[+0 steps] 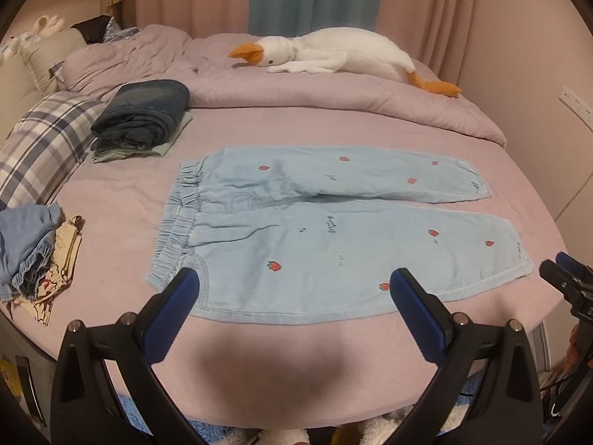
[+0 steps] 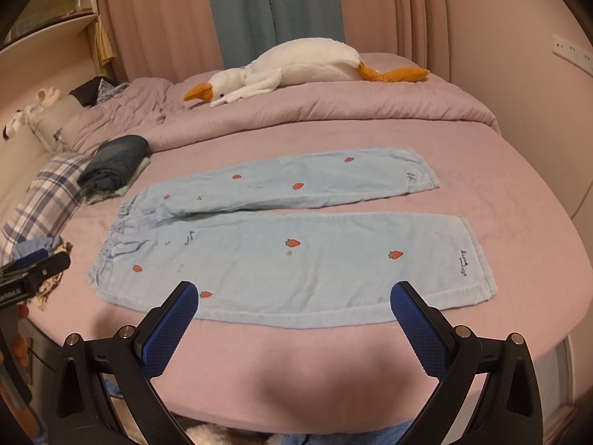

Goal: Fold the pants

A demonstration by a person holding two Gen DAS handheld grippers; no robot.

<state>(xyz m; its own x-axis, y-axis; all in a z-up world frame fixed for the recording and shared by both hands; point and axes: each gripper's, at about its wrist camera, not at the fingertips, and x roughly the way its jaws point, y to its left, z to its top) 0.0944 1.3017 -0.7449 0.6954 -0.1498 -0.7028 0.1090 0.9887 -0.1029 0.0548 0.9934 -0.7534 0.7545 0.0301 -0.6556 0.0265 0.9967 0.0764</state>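
Across mid-frame the pants (image 1: 326, 230) lie flat, unfolded, on the bed (image 1: 122, 200); left gripper (image 1: 292, 289) and right gripper (image 2: 294, 302) both spread, empty, no fold started.

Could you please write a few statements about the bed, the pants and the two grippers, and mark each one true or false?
1. The light blue pants lie spread flat on the bed, both legs apart. True.
2. The left gripper is clamped on the waistband. False: its jaws stand wide open and hold nothing.
3. The plush goose lies on the quilt beyond the pants. True.
4. The pants are already folded in half. False: no fold is made yet.
5. The right gripper is open. True.
6. The folded dark jeans rest on top of the pants. False: they sit apart, past the waistband end.
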